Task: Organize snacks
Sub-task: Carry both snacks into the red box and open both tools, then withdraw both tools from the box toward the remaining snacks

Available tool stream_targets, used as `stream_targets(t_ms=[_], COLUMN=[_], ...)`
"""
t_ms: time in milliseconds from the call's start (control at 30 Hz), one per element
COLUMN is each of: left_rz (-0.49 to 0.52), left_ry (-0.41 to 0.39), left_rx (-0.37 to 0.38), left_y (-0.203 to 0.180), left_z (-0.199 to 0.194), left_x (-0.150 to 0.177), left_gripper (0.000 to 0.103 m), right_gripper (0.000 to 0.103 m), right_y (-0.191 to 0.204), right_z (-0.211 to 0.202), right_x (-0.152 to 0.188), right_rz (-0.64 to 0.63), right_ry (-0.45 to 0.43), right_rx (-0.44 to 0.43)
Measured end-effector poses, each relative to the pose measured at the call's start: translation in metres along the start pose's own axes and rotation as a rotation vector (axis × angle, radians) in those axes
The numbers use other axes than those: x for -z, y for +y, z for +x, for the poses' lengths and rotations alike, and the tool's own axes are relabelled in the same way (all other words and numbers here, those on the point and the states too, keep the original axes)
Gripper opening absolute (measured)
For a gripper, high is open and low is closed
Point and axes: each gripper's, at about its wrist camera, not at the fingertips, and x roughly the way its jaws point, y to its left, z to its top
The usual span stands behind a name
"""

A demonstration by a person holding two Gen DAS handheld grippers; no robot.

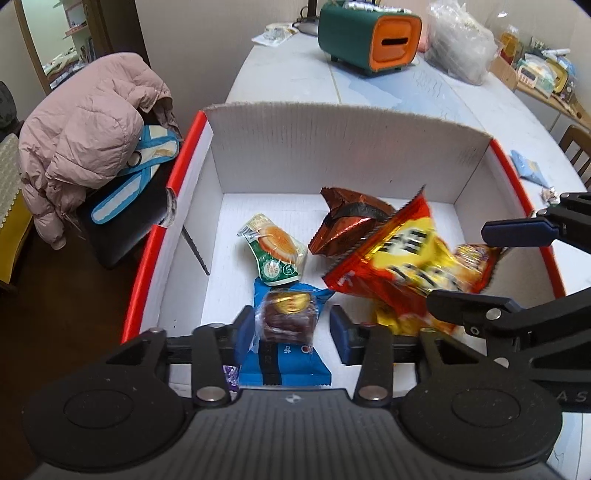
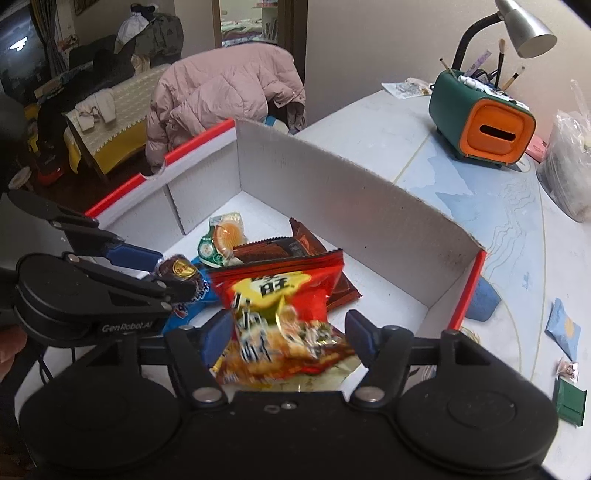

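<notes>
Over box: both grippers above white cardboard box (image 1: 332, 147) with red rim, on pale table (image 1: 369, 88).
Left gripper (image 1: 291, 325): jaws spread, small brown wrapped cake (image 1: 288, 314) between blue pads, touching left pad only; looks just let go or not yet pinched, cannot tell which.
Right gripper (image 2: 284, 332): jaws wide apart, red-yellow cracker bag (image 2: 280, 306) between them, blurred, apparently dropping free; not gripped.
Already in box: green-orange round snack (image 1: 273, 254), brown foil pack (image 1: 347, 225), blue pack (image 1: 284, 354) under the cake.
Still outside: light blue packet (image 2: 563, 328), tiny wrapped candy (image 2: 567, 367), dark green packet (image 2: 570, 404), all on table right of box.
Progress: well past halfway by count; five items in or over box, three visible left.
Clutter, not task: green-orange pen holder (image 2: 480, 118), desk lamp (image 2: 524, 26), pink jacket (image 1: 85, 155) on chair.
</notes>
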Motion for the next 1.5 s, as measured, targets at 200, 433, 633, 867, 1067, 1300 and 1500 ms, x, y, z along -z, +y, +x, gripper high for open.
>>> stream_targets(t_ms=[200, 433, 633, 867, 1067, 1300, 1500], left_rz=[0.013, 0.040, 0.059, 0.105, 0.143, 0.167, 0.177], left_ry=[-0.041, -0.111, -0.159, -0.197, -0.215, -0.206, -0.184], left_rx=[0.017, 0.040, 0.083, 0.154, 0.202, 0.236, 0.252], left_y=[-0.005, -0.021, -0.043, -0.080, -0.122, -0.178, -0.226], left_z=[-0.020, -0.048, -0.068, -0.085, -0.089, -0.080, -0.067], left_x=[0.004, 0.006, 0.005, 0.002, -0.002, -0.013, -0.028], left_gripper=[0.046, 0.053, 0.064, 0.071, 0.074, 0.074, 0.074], right_gripper=[0.075, 0.081, 0.089, 0.093, 0.102, 0.102, 0.102], right_y=[0.001, -0.008, -0.025, -0.053, -0.084, -0.131, -0.183], right_z=[-0.020, -0.051, -0.078, -0.112, -0.137, -0.159, -0.170], right_x=[0.005, 0.013, 0.024, 0.045, 0.068, 0.096, 0.122], right_rz=[0.015, 0.048, 0.077, 0.102, 0.127, 0.156, 0.161], right_ry=[-0.031, -0.087, -0.142, -0.190, -0.223, -0.233, -0.200], right_rx=[-0.018, -0.032, -0.025, -0.022, -0.001, 0.012, 0.051])
